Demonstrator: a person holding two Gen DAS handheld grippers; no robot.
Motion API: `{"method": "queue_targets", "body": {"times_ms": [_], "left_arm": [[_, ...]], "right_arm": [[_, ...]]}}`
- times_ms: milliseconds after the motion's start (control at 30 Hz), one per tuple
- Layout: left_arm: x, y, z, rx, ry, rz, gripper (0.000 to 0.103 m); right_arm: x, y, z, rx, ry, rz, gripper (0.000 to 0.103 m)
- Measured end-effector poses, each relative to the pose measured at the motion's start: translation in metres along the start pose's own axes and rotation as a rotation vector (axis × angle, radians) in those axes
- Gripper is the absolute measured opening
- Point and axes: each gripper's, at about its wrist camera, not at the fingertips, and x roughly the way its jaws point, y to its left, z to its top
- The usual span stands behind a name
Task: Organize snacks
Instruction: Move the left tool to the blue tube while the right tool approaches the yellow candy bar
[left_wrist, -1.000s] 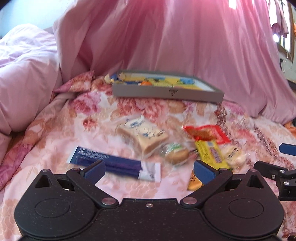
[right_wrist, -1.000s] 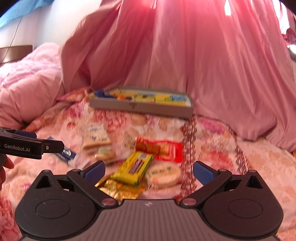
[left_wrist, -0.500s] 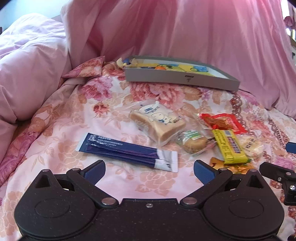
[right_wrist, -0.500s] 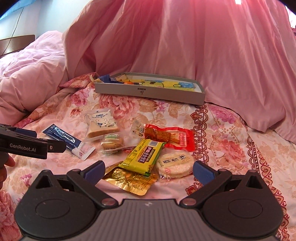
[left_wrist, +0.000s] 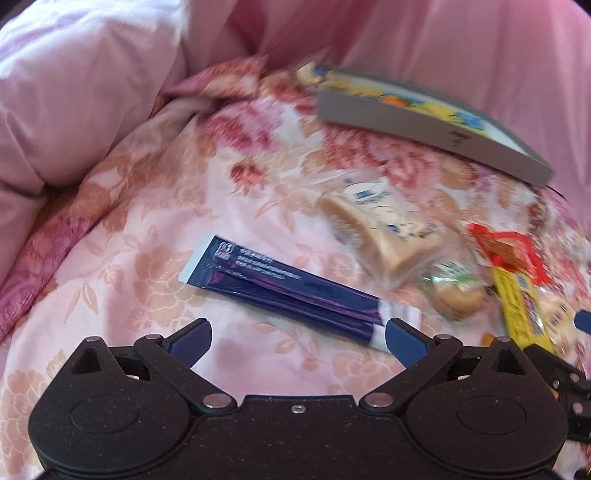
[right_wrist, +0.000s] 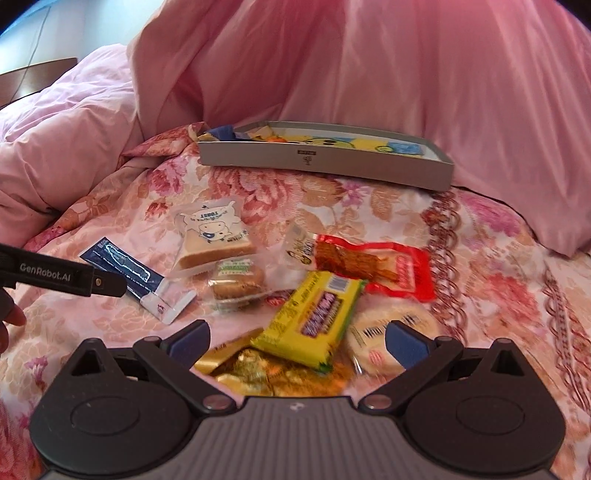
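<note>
My left gripper jaws apart, empty, over long flat navy-blue foil sachet at frame centre: probably light, floppy, slick, so pinch mid-length; right gripper also spread, empty.

A floral bedspread is spread across mid-frame; pink bedding is heaped along the top and left.

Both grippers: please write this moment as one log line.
left gripper: open, over blue packet | right gripper: open, over yellow bar | tray: behind
</note>
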Motion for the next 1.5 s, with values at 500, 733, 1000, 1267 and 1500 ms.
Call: {"method": "queue_targets", "body": {"times_ms": [500,733,1000,1267,1500], "left_arm": [[0.056,-0.018,0.049,-0.168,0.155,0.272,0.087],[0.050,-0.020,0.039,-0.089,0.111,0.230,0.083],[0.039,-0.019,0.025,0.043,0.073,0.145,0.077],[0.021,-0.022,0.006,0.161,0.061,-0.005,0.074],[0.009,-0.033,-0.011,0.284,0.092,-0.208,0.072]], "right_arm": [[0.057,-0.009,0.012,0.051,0.070,-0.024,0.095],[0.052,-0.001,0.007,0.029,0.075,-0.005,0.075],[0.041,0.004,0.000,0.044,0.080,0.026,0.056],[0.022,0.018,-0.006,0.004,0.072,0.065,0.053],[0.003,0.023,-0.014,-0.019,0.072,0.062,0.053]]}}
